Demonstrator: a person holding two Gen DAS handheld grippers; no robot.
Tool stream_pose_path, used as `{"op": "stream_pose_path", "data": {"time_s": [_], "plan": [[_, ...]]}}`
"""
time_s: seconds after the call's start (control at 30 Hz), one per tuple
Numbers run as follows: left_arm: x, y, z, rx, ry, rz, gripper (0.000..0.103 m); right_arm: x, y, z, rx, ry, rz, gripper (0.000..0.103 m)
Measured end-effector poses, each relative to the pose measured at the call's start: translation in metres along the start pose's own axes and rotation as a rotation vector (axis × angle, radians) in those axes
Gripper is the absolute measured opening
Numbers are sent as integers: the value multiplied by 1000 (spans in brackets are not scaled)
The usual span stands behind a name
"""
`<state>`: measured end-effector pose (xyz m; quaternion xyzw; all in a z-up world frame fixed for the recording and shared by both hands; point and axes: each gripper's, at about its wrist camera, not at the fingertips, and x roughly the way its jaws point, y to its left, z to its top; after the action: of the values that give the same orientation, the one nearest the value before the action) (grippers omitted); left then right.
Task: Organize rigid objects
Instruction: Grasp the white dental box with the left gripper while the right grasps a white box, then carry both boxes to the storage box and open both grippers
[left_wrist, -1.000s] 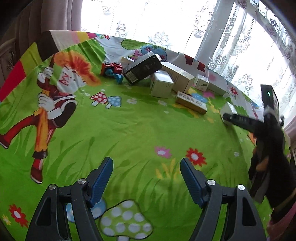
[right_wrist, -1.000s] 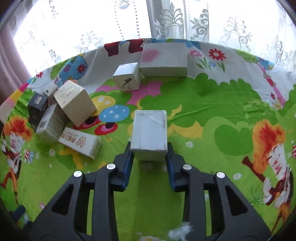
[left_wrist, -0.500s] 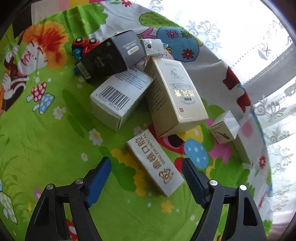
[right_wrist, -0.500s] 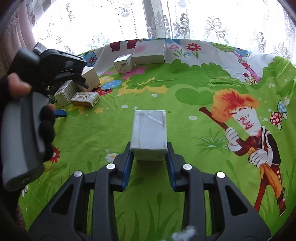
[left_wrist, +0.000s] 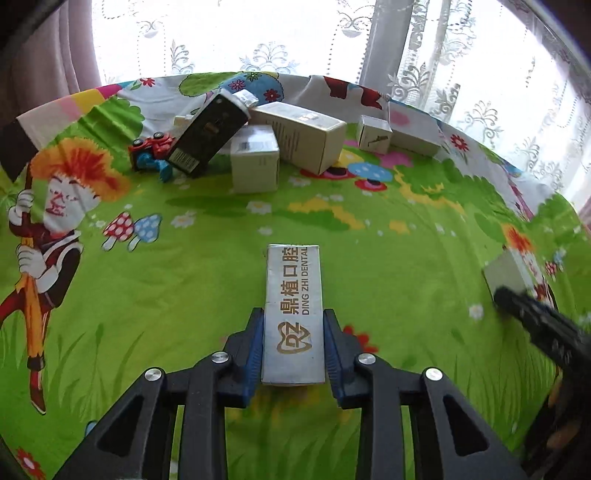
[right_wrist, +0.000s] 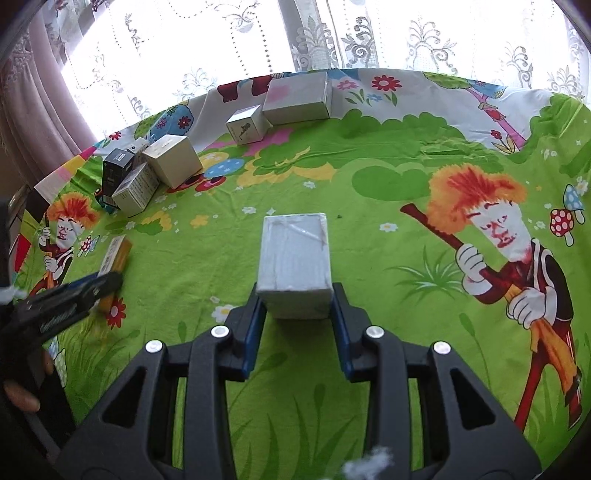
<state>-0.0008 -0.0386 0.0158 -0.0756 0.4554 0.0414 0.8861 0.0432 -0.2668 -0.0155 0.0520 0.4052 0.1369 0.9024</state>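
Note:
My left gripper (left_wrist: 293, 343) is shut on a long white dental box (left_wrist: 293, 310) with gold print, held over the green cartoon cloth (left_wrist: 184, 280). The same box (right_wrist: 117, 256) shows at the left of the right wrist view, in the left gripper (right_wrist: 99, 286). My right gripper (right_wrist: 295, 314) is shut on a plain white box (right_wrist: 295, 258). That white box (left_wrist: 508, 275) shows at the right edge of the left wrist view.
A pile at the far side holds a black box (left_wrist: 207, 136), a cream box (left_wrist: 255, 162), a gold-white box (left_wrist: 303, 134) and a red toy car (left_wrist: 153, 147). A small white box (right_wrist: 245, 123) and a flat grey box (right_wrist: 297, 98) lie near the curtains.
My left gripper went to the pile, closed on the dental box and drew it back over the cloth. My right gripper kept the white box and pulled away from the pile.

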Motion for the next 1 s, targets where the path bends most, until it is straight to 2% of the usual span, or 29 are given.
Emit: {"op": "stream_pose_path", "data": {"time_s": [0.1,0.17,0.23,0.3,0.37,0.4,0.43,0.53,0.6,0.67,0.73,0.77,0.8,0.9,1.0], "plan": [[-10,19,-5,-14,19,-44,33,0,0,0,-3,0,-4,39],[-8,25,-2,-39,19,-37,33,0,0,0,-3,0,-5,39],[-3,26,6,-49,23,-19,39,0,1,0,-3,0,-4,39],[1,16,7,-5,16,36,43,0,0,0,-3,0,-4,39],[5,4,4,67,-3,122,44,0,0,0,2,-1,1,39],[4,-1,1,92,-23,161,48,0,-1,0,8,-2,3,39],[1,1,-2,100,-34,169,49,0,-2,0,14,-3,4,40],[0,17,-1,34,-27,104,50,2,1,4,10,-3,-25,42],[2,21,3,54,-11,105,47,7,7,8,-8,4,-46,56],[1,25,6,54,6,102,35,13,12,13,-14,17,-67,64],[0,31,7,56,25,84,32,19,17,18,-22,21,-107,65],[-1,33,7,59,32,80,32,21,20,18,-33,20,-142,55],[-2,35,6,64,37,79,32,22,23,19,-46,19,-181,39],[-8,47,1,56,39,83,32,20,35,16,-37,24,-137,39],[-15,66,-3,26,30,107,32,21,69,9,-104,43,-129,39]]}}
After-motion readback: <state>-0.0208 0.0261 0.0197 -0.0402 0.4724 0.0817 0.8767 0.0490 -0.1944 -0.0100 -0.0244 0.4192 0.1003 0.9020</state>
